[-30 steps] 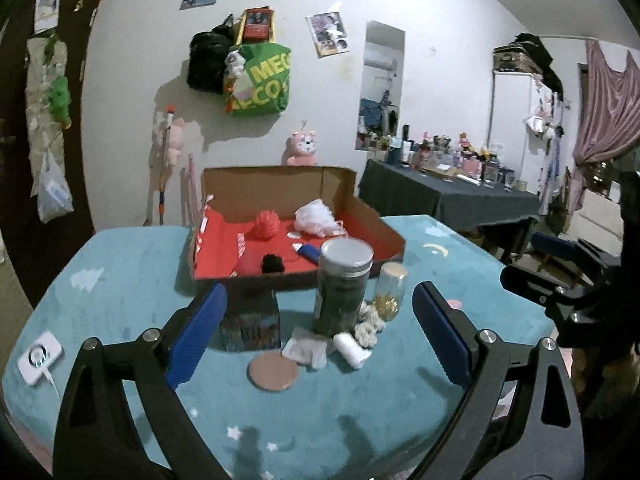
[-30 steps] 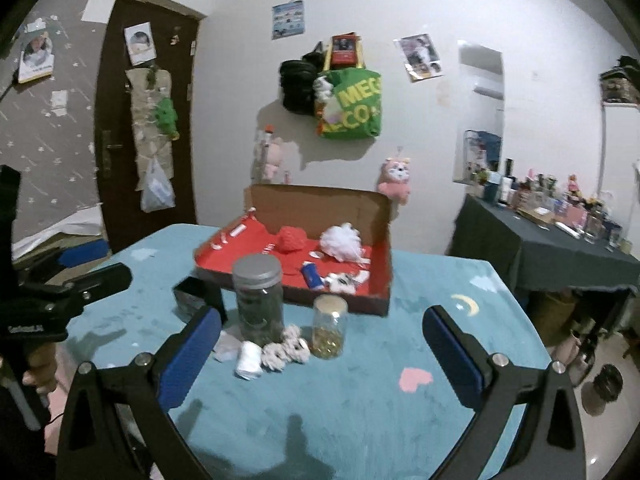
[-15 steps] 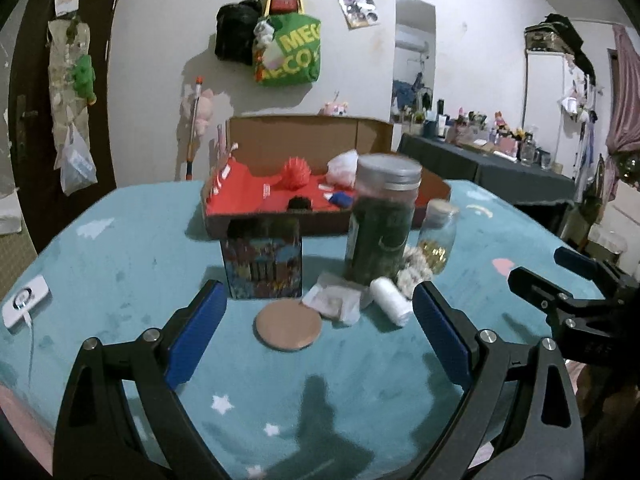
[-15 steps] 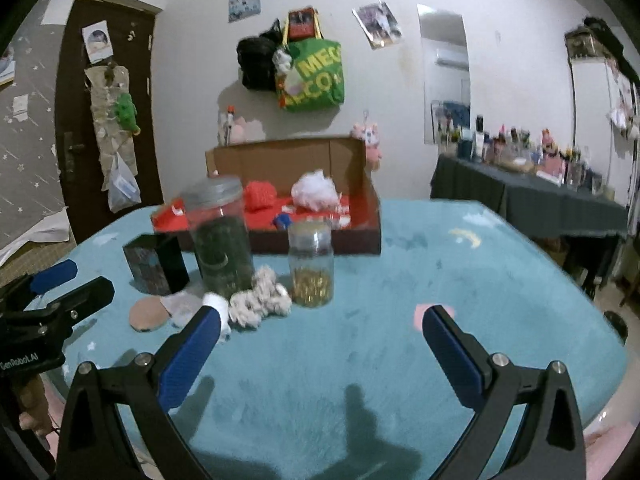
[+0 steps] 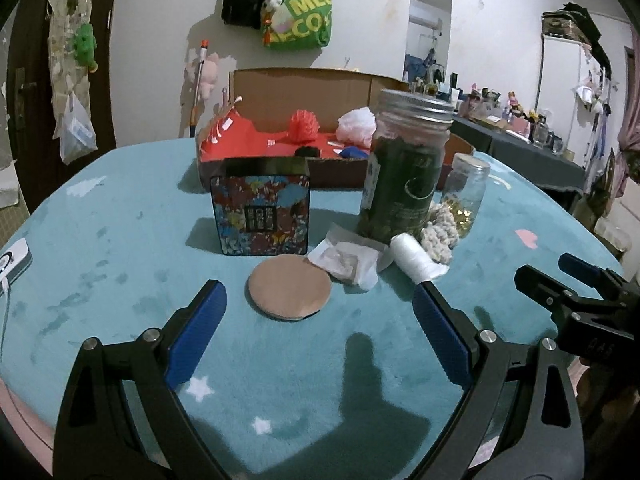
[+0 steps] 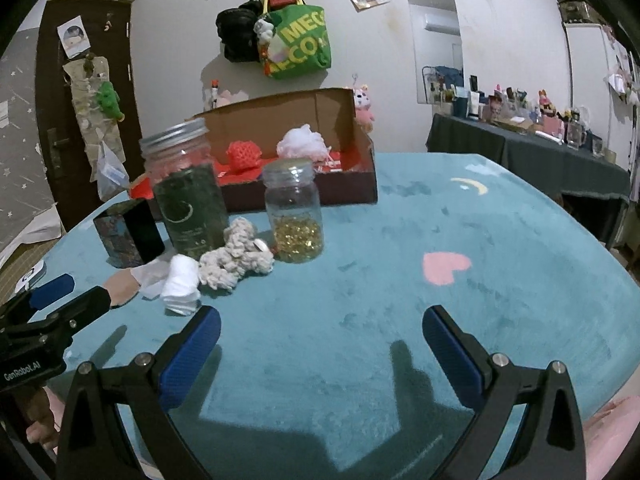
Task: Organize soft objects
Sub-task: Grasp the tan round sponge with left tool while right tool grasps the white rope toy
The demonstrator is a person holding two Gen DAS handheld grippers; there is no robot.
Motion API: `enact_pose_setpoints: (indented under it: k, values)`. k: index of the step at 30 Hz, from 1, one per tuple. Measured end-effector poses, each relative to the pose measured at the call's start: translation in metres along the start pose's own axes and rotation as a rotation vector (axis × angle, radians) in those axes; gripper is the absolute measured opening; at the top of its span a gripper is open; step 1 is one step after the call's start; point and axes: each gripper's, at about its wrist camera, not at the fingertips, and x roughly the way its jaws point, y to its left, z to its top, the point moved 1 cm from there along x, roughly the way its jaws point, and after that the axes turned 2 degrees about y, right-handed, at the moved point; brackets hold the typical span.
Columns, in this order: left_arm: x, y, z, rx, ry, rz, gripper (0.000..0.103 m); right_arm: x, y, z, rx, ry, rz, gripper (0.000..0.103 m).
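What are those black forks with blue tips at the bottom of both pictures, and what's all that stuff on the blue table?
They are two hand-held grippers, one per hand, each carrying a camera that looks along its jaws. One picture comes from the left gripper, the other from the right gripper. Both are open and hold nothing. On the teal table lie a white roll, a knitted cream piece, a tan round pad, two jars, a patterned tin and a cardboard box lined in red.

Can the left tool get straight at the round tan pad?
Probably yes: the left tool is open, the round tan pad lies flat between its fingers' line, with nothing in front.
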Motion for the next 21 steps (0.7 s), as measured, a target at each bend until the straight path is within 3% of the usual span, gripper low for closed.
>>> enact_pose_setpoints:
  k: [11, 21]
  values:
    - [0.013, 0.006, 0.0, -0.013, 0.044, 0.005, 0.095, 0.011, 0.0, 0.001, 0.012, 0.044, 0.028, 0.103]
    - [0.039, 0.017, 0.017, 0.032, 0.186, 0.014, 0.095, 0.043, 0.013, 0.034, 0.016, 0.167, 0.174, 0.103]
